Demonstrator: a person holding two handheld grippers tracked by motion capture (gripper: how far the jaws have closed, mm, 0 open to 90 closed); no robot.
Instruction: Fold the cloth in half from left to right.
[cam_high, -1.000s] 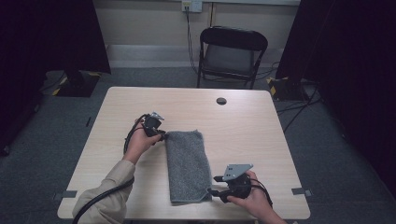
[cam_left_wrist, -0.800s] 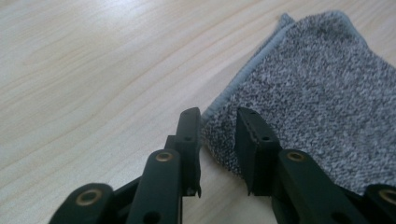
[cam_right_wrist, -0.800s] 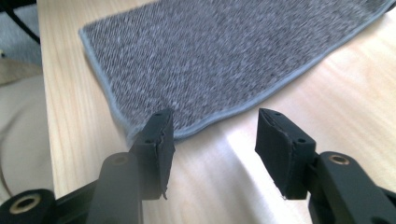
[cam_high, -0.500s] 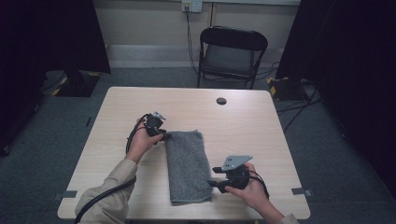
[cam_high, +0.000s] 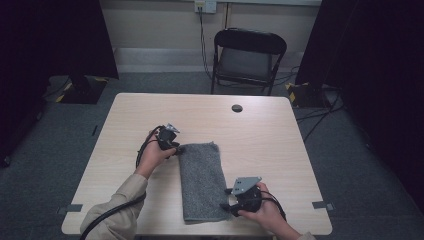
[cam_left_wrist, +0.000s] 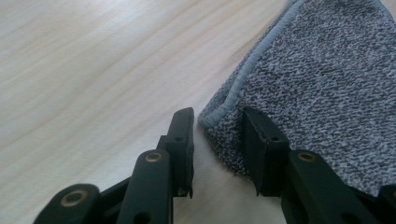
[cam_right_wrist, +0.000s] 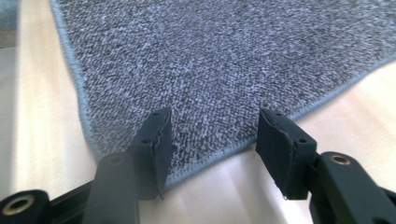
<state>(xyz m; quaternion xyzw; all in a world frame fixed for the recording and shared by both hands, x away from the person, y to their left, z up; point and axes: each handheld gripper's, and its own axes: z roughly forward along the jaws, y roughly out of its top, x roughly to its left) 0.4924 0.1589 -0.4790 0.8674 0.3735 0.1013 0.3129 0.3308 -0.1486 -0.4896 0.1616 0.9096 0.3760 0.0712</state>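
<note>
My left gripper (cam_left_wrist: 215, 140) has just been opening off the towel's (cam_high: 202, 180) far-left corner, right gripper (cam_right_wrist: 212, 154) open at the near-right edge, ready to fold.

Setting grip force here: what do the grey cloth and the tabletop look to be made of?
Grey cloth: looks like looped terry or microfibre, matte, speckled nap with a stitched hem. Table: pale wood-grain surface, smooth with slight sheen, probably laminate rather than solid wood.
</note>
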